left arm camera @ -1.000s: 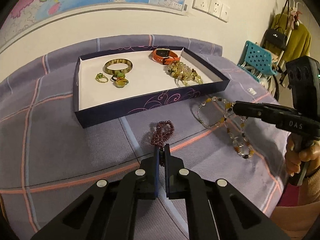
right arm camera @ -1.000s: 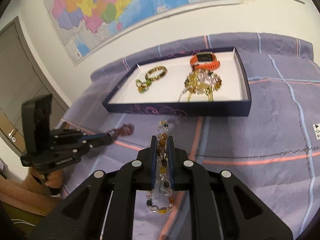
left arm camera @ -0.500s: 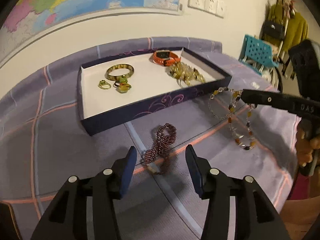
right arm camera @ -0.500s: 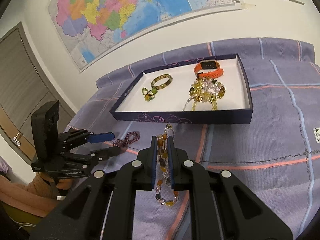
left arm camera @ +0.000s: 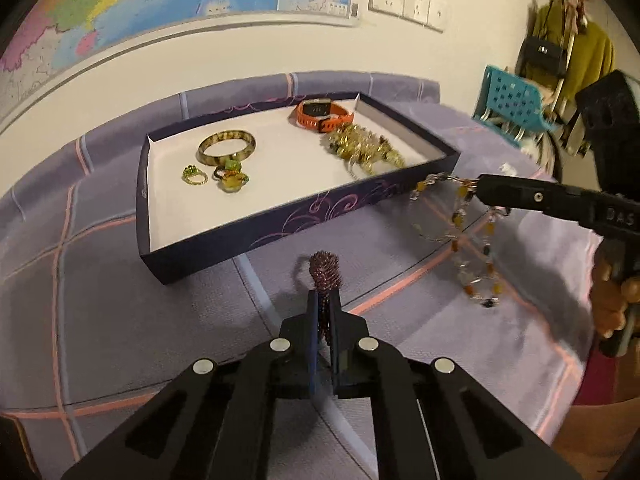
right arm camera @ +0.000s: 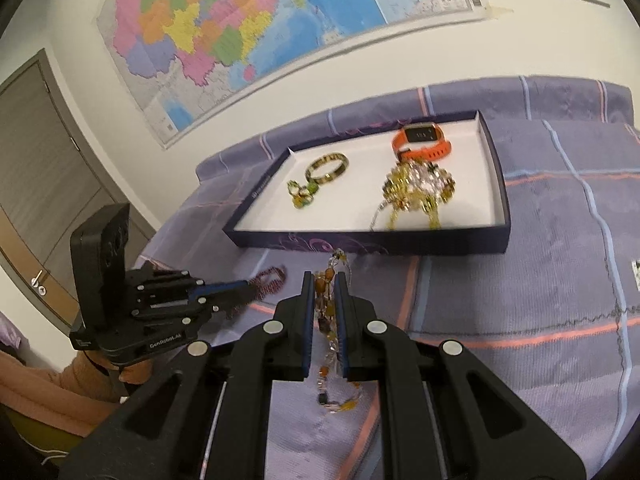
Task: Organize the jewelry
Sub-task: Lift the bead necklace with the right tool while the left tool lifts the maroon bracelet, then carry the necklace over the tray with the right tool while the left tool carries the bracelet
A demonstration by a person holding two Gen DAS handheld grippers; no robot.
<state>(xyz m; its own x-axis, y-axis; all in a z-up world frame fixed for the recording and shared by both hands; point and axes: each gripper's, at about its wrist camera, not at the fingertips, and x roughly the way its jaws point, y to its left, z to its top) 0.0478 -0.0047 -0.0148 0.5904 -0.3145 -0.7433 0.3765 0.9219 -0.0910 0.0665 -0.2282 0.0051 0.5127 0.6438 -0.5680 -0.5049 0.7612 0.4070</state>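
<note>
The left gripper (left arm camera: pixel 324 304), spread wide half a second ago, now pinches the maroon bead bracelet (left arm camera: pixel 325 270) above the purple plaid cloth (left arm camera: pixel 120 320); the right gripper (right arm camera: pixel 324 280) still clamps the amber bead necklace (right arm camera: pixel 330 344) — near the tray (left arm camera: pixel 340 216). Inside: one bangle (left arm camera: pixel 226 146), one orange watch (left arm camera: pixel 322 114), one gold cluster (left arm camera: pixel 362 148).

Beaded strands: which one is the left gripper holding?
The dark maroon beaded strand, pinched in the left gripper. The amber-and-clear beaded strand hangs from the right gripper.
</note>
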